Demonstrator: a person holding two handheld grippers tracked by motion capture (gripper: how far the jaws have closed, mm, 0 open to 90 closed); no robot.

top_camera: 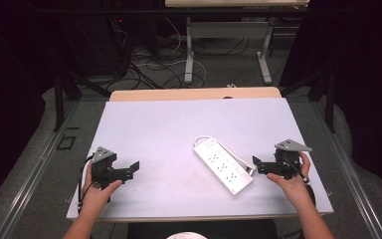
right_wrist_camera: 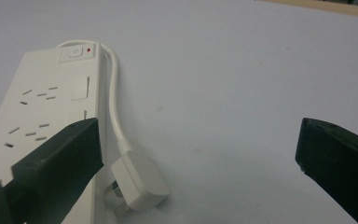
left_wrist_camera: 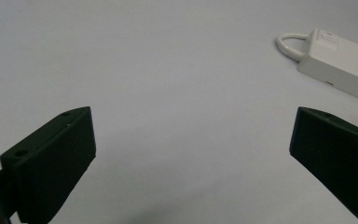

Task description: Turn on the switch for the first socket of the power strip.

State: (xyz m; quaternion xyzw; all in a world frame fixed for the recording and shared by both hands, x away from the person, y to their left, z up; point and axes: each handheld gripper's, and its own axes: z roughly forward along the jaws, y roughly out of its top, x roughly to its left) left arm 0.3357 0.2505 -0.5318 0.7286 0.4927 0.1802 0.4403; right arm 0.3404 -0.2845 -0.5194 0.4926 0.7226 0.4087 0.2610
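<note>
A white power strip (top_camera: pixel 224 167) lies flat and diagonal on the white table top (top_camera: pixel 169 129), right of centre. Its switch end with a red light (right_wrist_camera: pixel 77 51) points away from me. Its short white cable (right_wrist_camera: pixel 114 107) loops back along the strip's side to a white plug (right_wrist_camera: pixel 137 179) lying beside it. My right gripper (top_camera: pixel 257 165) is just right of the strip, open, its left jaw over the strip's edge and the plug between the jaws (right_wrist_camera: pixel 199 135). My left gripper (top_camera: pixel 132 169) sits at the left, open over bare table (left_wrist_camera: pixel 193 126), with the strip (left_wrist_camera: pixel 345 60) farther off.
The table's wooden far edge (top_camera: pixel 194 93) shows beyond the white top. Behind it stand another table's metal legs (top_camera: pixel 189 55) and tangled cables (top_camera: pixel 144 69) on the floor. Dark curtains close in both sides.
</note>
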